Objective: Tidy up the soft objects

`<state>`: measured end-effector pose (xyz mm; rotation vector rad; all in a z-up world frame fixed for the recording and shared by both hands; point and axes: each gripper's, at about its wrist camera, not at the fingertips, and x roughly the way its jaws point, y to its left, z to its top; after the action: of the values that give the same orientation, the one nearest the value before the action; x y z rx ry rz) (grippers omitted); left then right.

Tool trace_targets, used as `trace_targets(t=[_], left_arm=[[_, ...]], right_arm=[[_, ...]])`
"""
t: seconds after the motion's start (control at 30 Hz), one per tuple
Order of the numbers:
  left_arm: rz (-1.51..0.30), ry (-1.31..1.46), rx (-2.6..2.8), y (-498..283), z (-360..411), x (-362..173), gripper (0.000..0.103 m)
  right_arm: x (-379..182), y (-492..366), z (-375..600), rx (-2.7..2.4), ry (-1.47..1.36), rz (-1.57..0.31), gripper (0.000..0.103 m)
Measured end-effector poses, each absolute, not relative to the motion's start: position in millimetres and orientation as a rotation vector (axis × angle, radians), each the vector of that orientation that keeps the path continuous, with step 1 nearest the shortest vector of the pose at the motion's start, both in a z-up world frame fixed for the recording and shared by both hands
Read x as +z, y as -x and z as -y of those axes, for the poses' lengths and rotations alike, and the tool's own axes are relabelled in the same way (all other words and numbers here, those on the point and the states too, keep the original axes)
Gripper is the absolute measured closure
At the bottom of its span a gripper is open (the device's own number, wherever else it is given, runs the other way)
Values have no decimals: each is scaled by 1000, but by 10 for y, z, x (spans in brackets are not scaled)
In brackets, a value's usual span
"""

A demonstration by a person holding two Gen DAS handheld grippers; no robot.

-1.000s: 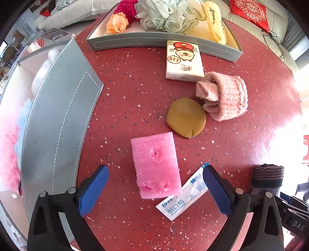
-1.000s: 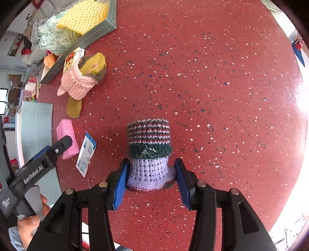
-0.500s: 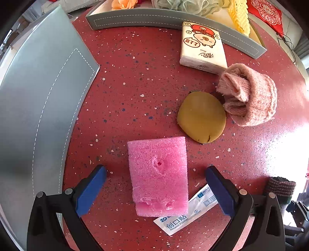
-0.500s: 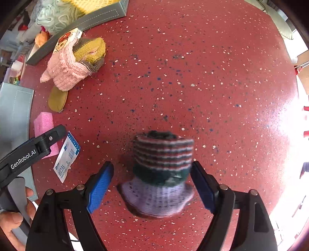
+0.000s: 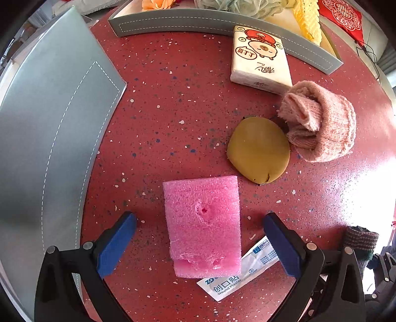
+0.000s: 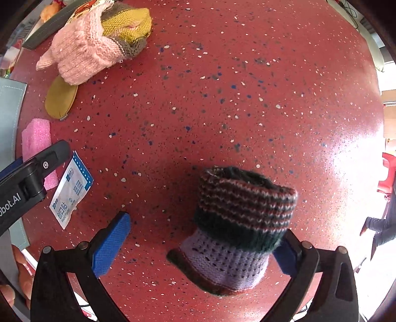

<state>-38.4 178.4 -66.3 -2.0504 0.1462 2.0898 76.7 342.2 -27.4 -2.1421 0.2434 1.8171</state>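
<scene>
on the red speckled table [image 5: 178, 104], at the far left of the left wrist view, lies a grey stitched tray [image 5: 49, 128]. a second grey tray [image 5: 222, 23] runs along the top edge, holding an orange fabric flower [image 5: 156, 3], a pale green mesh bath puff [image 5: 237, 7] and a yellow knitted piece [image 5: 309, 22]. the left gripper [image 5: 199, 244] points straight down with its jaws spread wide, released and pressing on nothing. between its blue pads [image 5: 116, 245] lies a pink foam sponge [image 5: 203, 225], clear of both. the sponge's lower right corner overlaps a wound plaster packet [image 5: 237, 275]. up and to the right sit a mustard round pad [image 5: 258, 149], a cartoon tissue pack [image 5: 259, 59] just beside the far tray, and a rolled pink knit glove [image 5: 321, 123] touching the pad's edge.

in the right wrist view, the right gripper [image 6: 200, 245] has just been opening its jaws, which now stand wide. a striped knit cuff [image 6: 240, 228], dark green and lilac, lies between them. it sits well apart from the left pad and against the right one, which it partly hides. it is not clamped. the cuff rests on the table, well apart from both trays.
</scene>
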Motion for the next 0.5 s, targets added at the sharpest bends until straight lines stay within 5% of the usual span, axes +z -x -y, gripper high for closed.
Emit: trace_targets(t=[0.5], left_arm=[[-159, 2075, 2060, 552, -1860, -697, 0]], right_arm=[[-291, -804, -3463, 1824, 2139, -232, 0]])
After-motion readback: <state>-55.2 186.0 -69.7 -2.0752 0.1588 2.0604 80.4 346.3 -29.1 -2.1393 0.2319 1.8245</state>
